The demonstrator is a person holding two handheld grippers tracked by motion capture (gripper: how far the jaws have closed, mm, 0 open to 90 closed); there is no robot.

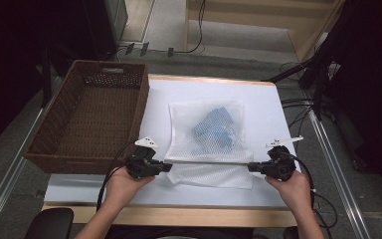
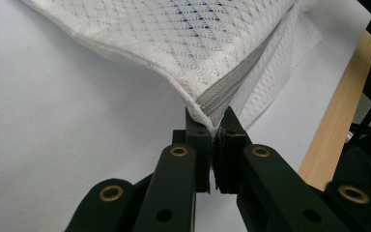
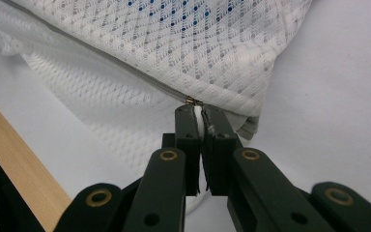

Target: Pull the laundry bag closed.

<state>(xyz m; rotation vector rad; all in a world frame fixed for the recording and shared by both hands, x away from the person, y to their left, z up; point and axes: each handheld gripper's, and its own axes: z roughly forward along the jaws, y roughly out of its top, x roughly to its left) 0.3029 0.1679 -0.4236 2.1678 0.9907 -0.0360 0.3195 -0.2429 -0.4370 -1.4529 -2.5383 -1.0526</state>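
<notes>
You are handling a white mesh laundry bag [image 1: 206, 137], and it will behave as soft, limp netting: light, with no stiffness of its own, sagging wherever you don't support it. The netting is likely to snag or stretch if you tug at a single strand, so the firm places to hold are the ones you already have, the two ends of the zipper seam [image 1: 209, 161].

Your left gripper [image 2: 215, 133] has its jaws pressed together on the corner where the grey zipper tape [image 2: 217, 104] ends. Your right gripper [image 3: 200, 116] has its jaws closed on the opposite end, right by the small brass zipper pull [image 3: 192, 101], with a bit of white fabric pinched between them. The seam runs taut and straight between the two grippers. The pull looks small and could slip out, so judge your pull gently.

The bag lies on the white desk [image 1: 268, 107], just to the right of the brown wicker basket [image 1: 92, 114] and apart from it. Its near edge, the zipper side, is farther from the basket's back wall than the rest. Through the diamond-patterned netting a blue item [image 1: 216, 129] shows inside, crumpled and soft-looking, adding little weight. A loose flap of mesh [image 1: 214, 177] spreads flat beyond the seam, toward the desk's wooden edge [image 1: 179, 215].
</notes>
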